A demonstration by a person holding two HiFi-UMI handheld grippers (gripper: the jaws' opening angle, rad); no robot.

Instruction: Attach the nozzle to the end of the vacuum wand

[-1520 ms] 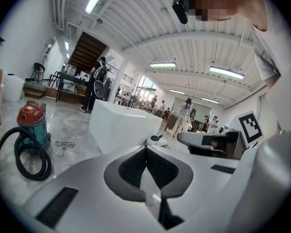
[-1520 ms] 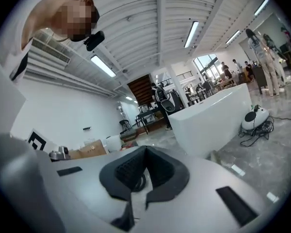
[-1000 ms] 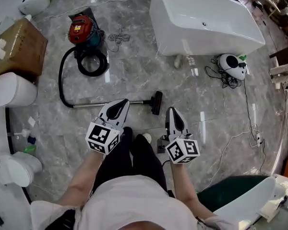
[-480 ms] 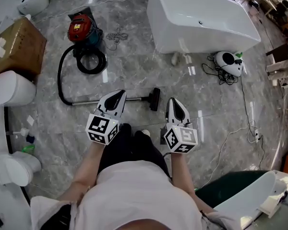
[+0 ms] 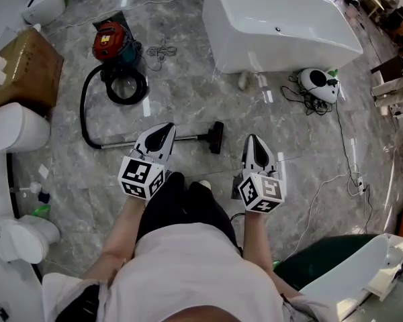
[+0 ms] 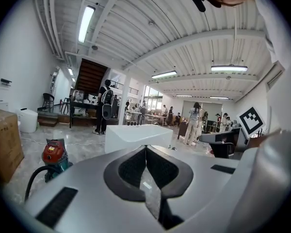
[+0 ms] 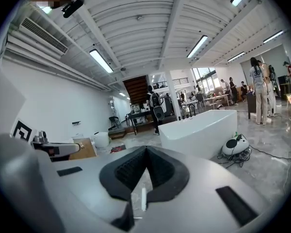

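We find the nozzle (image 5: 217,137) at the end of the wand (image 5: 188,138) on the floor (image 5: 188,92), apparently joined. Left gripper (image 5: 166,127) and right gripper (image 5: 254,139): fingers closed, empty. Good seating wants a straight joint.

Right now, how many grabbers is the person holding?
2. The left gripper covers part of the vacuum wand in the head view; the right gripper is right of the nozzle. Both are shut, empty.
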